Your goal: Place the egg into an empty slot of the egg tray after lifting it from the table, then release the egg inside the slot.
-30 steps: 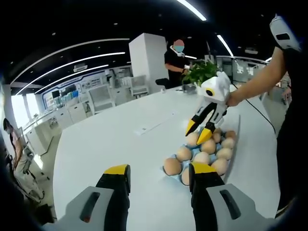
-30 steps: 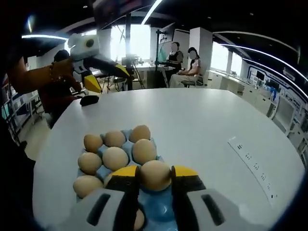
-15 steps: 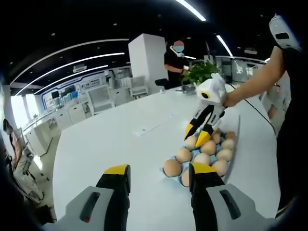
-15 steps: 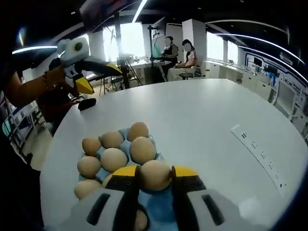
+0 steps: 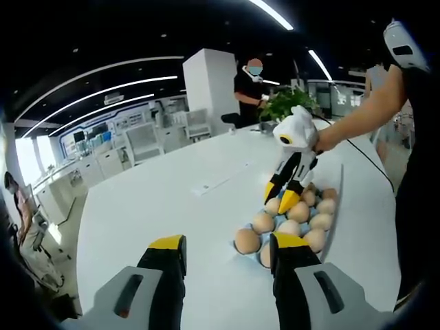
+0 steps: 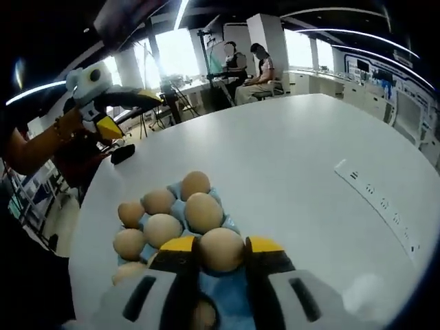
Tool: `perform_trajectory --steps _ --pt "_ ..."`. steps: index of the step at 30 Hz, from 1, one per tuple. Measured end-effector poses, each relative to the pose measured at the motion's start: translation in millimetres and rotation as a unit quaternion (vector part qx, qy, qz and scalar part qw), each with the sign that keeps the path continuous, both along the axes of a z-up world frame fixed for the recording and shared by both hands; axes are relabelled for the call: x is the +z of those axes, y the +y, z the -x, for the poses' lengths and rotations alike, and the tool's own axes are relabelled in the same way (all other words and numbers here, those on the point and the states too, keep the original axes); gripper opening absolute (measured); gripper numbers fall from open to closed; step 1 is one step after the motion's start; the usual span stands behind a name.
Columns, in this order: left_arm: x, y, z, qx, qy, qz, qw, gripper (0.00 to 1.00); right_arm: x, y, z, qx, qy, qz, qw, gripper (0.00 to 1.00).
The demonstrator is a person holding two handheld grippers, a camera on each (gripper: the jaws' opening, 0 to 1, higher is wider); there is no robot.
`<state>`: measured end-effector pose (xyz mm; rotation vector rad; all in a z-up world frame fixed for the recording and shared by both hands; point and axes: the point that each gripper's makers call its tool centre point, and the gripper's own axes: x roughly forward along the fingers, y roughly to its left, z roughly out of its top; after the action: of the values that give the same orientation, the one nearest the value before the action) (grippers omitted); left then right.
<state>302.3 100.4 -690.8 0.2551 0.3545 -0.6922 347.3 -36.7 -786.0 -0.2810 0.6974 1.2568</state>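
In the right gripper view my right gripper [image 6: 221, 253] is shut on a tan egg [image 6: 221, 246], held just above the near end of a blue egg tray [image 6: 230, 302]. Several more eggs [image 6: 203, 212] sit in the tray's slots beyond it. The left gripper view shows the same right gripper [image 5: 280, 196] tipped down over the far side of the tray [image 5: 273, 218], the egg [image 5: 274, 205] between its yellow tips. My left gripper [image 5: 227, 251] stands open over the white table with nothing between its fingers. It also appears raised at the far left, left gripper [image 6: 129, 113].
The round white table [image 5: 151, 206] has a flat white strip [image 6: 378, 206] lying on it and a black object [image 6: 124, 152] near its far edge. A potted plant [image 5: 289, 103] stands at the table's back, and people sit and stand beyond.
My right gripper has tilted more upright and dipped slightly toward the tray, still shut on the egg. The left gripper has stayed put.
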Motion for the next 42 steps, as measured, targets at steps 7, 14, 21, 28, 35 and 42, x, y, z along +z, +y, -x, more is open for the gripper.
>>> perform_trajectory --steps 7,14,21,28,35,42 --pt "-0.2 2 0.6 0.002 0.000 -0.002 1.0000 0.49 4.1 -3 3 0.006 -0.018 -0.021 0.9996 0.27" --pt "1.4 4 0.2 0.004 -0.002 -0.001 1.0000 0.49 23.4 -14 -2 -0.008 -0.049 -0.064 0.9968 0.27" --pt "0.8 5 0.7 0.007 -0.003 0.000 1.0000 0.49 29.7 -42 -2 -0.015 -0.076 -0.066 0.9948 0.27" --pt "0.2 5 0.1 0.006 -0.003 0.001 1.0000 0.49 32.9 -60 -3 -0.025 -0.083 -0.066 0.9941 0.27" --pt "0.5 2 -1.5 0.004 -0.003 0.001 1.0000 0.49 33.1 -81 -6 -0.042 -0.089 -0.058 0.9935 0.27" --pt "0.0 3 -2.3 0.004 -0.003 0.001 1.0000 0.49 33.5 -109 -13 -0.073 -0.092 -0.057 0.9915 0.27"
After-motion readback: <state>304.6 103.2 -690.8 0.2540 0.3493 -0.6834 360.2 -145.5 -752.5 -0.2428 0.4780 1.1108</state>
